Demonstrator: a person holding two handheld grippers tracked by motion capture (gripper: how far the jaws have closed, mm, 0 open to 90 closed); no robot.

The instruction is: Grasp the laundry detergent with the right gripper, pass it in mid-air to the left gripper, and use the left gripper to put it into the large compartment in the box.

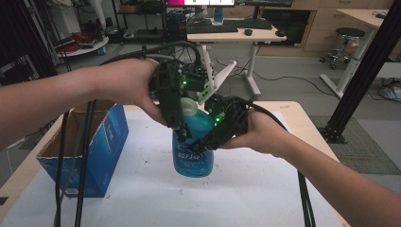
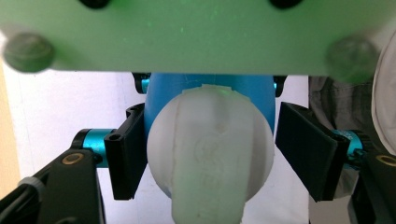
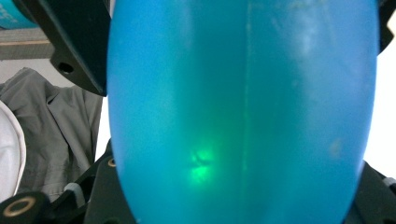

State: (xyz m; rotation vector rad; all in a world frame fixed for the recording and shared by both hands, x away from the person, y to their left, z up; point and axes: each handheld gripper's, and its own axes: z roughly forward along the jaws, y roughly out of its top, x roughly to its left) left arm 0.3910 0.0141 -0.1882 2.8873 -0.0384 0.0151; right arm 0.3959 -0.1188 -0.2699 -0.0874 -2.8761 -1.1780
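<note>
Both tongs work on one blue bottle [image 1: 193, 153] that stands upright on the white-covered table [image 1: 246, 189]. Left tongs [image 1: 182, 132] come down from above over the bottle's white cap [image 2: 210, 149]. In the left gripper view one jaw lies against the cap's side, while the other stands just clear of it, so the cap sits between them unclamped. Right tongs [image 1: 208, 144] reach in from the side and are clenched on the bottle's body, whose blue wall lies right up against the camera in the right gripper view. An open blue cardboard box [image 1: 90, 151] stands near the bottle, toward the table's left edge.
</note>
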